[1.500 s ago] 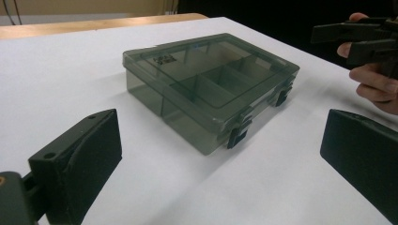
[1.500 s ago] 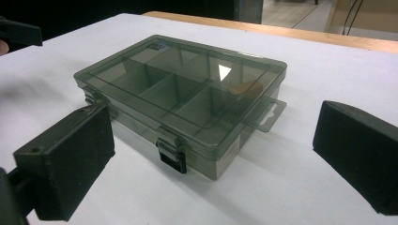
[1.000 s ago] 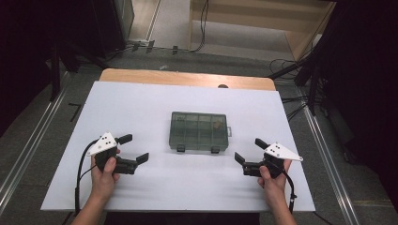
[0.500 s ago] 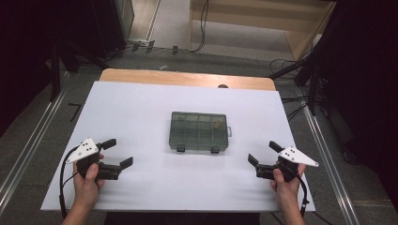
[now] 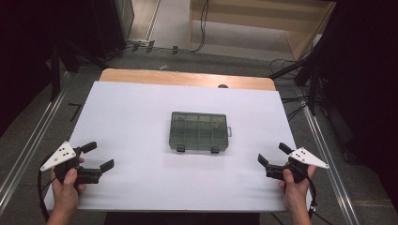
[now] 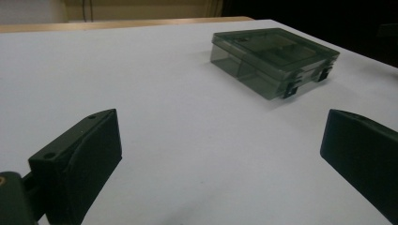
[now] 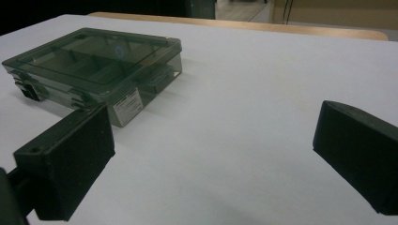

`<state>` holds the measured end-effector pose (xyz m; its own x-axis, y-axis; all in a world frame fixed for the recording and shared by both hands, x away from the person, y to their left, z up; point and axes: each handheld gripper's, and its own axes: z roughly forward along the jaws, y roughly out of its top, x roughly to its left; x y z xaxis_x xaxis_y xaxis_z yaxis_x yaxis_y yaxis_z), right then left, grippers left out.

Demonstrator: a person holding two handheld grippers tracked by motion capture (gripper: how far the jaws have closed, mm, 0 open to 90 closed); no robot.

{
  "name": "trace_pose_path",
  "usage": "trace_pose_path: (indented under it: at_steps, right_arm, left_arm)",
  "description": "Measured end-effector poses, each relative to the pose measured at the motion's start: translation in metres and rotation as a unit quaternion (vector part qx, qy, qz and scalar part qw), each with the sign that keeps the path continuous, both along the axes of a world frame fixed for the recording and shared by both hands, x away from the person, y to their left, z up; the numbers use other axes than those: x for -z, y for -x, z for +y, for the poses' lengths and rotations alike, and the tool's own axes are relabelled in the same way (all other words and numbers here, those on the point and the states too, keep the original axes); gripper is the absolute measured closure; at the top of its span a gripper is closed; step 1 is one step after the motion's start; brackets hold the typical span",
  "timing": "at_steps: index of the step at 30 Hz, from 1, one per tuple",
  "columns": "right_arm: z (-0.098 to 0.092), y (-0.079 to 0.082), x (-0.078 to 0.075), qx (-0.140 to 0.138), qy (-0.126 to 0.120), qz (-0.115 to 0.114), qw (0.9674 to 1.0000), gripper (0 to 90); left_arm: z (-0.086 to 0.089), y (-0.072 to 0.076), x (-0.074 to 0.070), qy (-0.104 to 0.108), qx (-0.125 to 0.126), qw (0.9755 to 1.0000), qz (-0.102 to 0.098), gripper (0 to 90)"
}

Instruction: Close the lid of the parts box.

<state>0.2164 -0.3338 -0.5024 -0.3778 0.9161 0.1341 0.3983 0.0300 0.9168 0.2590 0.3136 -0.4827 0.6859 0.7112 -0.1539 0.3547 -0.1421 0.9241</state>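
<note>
Your left gripper (image 5: 98, 156) and right gripper (image 5: 272, 155) both hold nothing, jaws spread wide. The closed box (image 5: 199, 131) sits mid-table (image 5: 131, 108), well apart from both. Its white end label (image 7: 127, 105) is too small to read.

The left gripper (image 5: 97, 156) is held low by the left hand (image 5: 66, 186), its jaws spread wide — nothing between them. The right gripper (image 5: 273, 155), in the right hand (image 5: 294, 186), is the same — jaws wide apart, both grippers pointing inward.
</note>
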Motion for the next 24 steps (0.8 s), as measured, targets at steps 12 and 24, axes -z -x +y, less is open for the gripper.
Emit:
trace_pose_path:
  at_steps: [12,24]
  right_arm:
    - [-0.021,0.005,0.002,0.016,-0.016,-0.014,0.9996,0.0]
    - [-0.035,0.008,0.007,0.028,-0.030,-0.024,0.9989,0.0]
  left_arm:
    - [0.018,-0.001,-0.001,-0.004,-0.016,0.9998,-0.007,0.0]
    - [0.037,0.001,0.002,0.007,-0.049,0.9986,-0.020,0.0]
